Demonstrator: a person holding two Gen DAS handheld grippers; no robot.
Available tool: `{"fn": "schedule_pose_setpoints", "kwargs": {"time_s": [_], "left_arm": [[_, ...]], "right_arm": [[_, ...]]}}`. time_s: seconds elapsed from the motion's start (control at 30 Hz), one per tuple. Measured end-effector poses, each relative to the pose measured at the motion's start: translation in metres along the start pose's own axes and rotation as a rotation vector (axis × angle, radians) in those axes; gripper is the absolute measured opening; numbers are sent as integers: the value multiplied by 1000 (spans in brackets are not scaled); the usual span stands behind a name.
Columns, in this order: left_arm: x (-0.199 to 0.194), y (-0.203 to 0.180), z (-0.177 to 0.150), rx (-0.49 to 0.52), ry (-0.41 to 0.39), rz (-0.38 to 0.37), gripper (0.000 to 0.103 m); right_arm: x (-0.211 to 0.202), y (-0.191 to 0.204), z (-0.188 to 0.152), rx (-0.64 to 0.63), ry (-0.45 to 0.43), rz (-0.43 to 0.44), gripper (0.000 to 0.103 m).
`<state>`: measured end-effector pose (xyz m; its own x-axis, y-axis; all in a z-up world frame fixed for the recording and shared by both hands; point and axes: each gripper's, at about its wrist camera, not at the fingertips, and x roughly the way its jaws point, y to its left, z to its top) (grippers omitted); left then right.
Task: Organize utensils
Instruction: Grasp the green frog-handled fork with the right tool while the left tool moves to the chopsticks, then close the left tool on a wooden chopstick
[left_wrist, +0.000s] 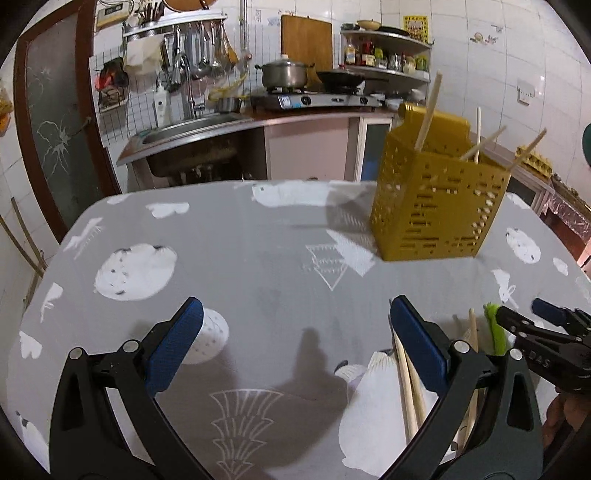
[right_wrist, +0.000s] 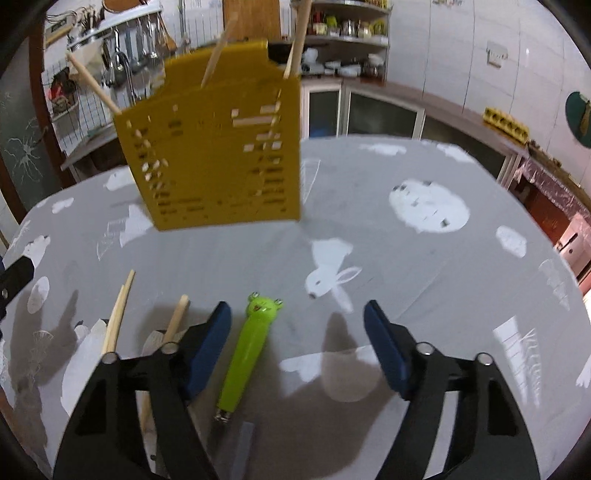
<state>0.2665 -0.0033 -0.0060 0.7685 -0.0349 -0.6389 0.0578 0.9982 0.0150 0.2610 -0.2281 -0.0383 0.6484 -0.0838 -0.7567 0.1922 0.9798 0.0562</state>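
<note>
At the kitchen table (right_wrist: 424, 288), my right hand-held gripper (right_wrist: 297, 345) hangs low over the grey cloth with its jaws partly apart and nothing gripped. The green frog-handled utensil (right_wrist: 247, 350) lies between them, close against the left pad (right_wrist: 210, 350) and well clear of the other. Its long axis runs nearly along my line of reach, frog head away from me, metal neck toward me.

My left hand-held gripper (left_wrist: 295, 343) stands wide open and empty over bare cloth. Loose chopsticks (left_wrist: 406, 376) lie beside and partly beneath its right finger (left_wrist: 417, 343), pointing roughly the same way. So the right hand is nearer the frog piece, the left nearer the chopsticks.

The yellow slotted holder (right_wrist: 218, 147) stands beyond both, toward the far edge, with several chopsticks (right_wrist: 297, 40) already leaning out of its top.

I judge the coming move turns on centring the green handle before closing. Its working end is cut off beneath my gripper, so I cannot tell whether it is a spoon or a fork. The near ends of the chopsticks are hidden too, and the holder is blurred.
</note>
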Motion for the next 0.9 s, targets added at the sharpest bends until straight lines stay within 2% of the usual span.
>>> {"fn": "schedule_pose_setpoints", "kwargs": {"time_s": [0.1, 0.2, 0.23, 0.3, 0.37, 0.67, 0.9], "left_arm": [[9, -3, -5, -7, 36, -13, 98], [15, -6, -8, -17, 63, -30, 98], [16, -8, -10, -16, 73, -35, 98], [20, -11, -13, -12, 97, -46, 98], [24, -14, -15, -11, 115, -52, 98], [37, -23, -27, -20, 213, -102, 94], [40, -37, -36, 48, 222, -64, 91]], "right_arm": [[11, 5, -1, 14, 40, 4, 47], [17, 9, -1, 18, 53, -7, 43], [17, 10, 0, 17, 56, -3, 39], [17, 10, 2, 12, 60, 11, 26], [17, 8, 4, 9, 64, 29, 22], [11, -11, 2, -52, 61, 52, 22], [10, -22, -3, -33, 42, 63, 22]]}}
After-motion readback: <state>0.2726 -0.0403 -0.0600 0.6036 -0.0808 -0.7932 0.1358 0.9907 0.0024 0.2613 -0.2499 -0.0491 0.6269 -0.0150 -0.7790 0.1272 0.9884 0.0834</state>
